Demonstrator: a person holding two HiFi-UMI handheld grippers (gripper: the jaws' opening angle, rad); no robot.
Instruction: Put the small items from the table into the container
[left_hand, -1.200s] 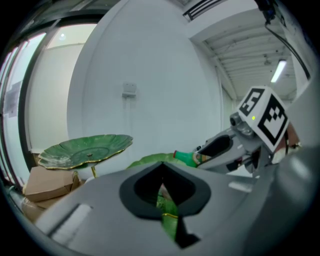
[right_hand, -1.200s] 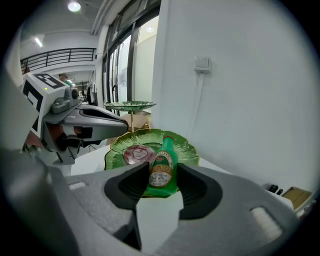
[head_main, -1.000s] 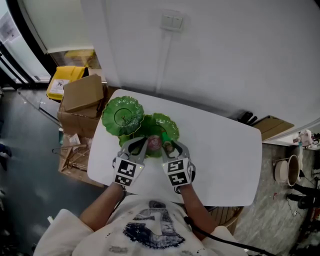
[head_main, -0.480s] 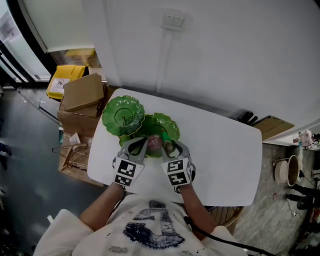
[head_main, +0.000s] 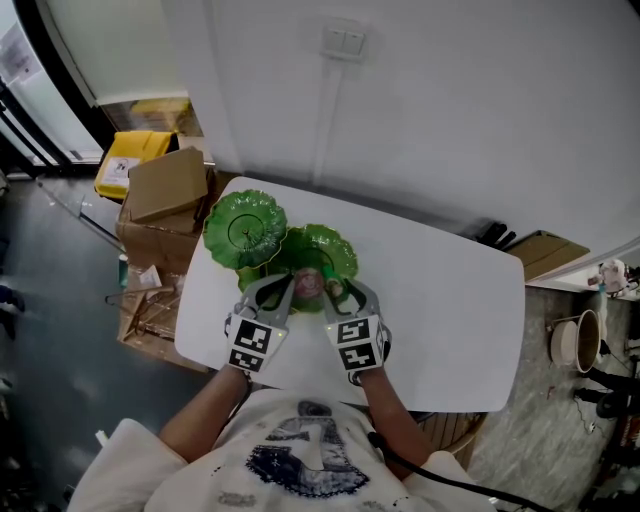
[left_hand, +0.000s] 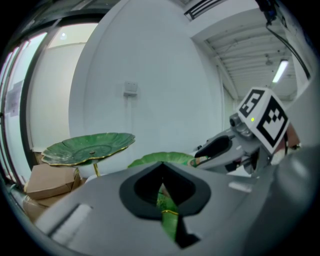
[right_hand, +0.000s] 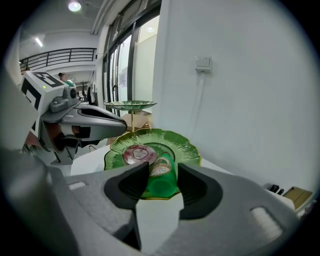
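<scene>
A green leaf-shaped two-tier stand sits at the left of the white table (head_main: 440, 300). Its lower dish (head_main: 338, 250) (right_hand: 186, 145) holds a round pink-lidded item (head_main: 308, 287) (right_hand: 136, 154). The upper dish (head_main: 245, 228) (left_hand: 90, 147) is raised on a gold stem. My right gripper (head_main: 340, 293) (right_hand: 160, 177) is shut on a small green labelled bottle (right_hand: 161, 182) just over the lower dish's near rim. My left gripper (head_main: 275, 287) (left_hand: 165, 200) is shut on the near gold-edged rim of the lower dish (left_hand: 160, 159).
Cardboard boxes (head_main: 165, 185) and a yellow box (head_main: 125, 160) stand on the floor left of the table. A white wall with a switch plate (head_main: 343, 42) runs behind it. The table's near edge is just under both grippers.
</scene>
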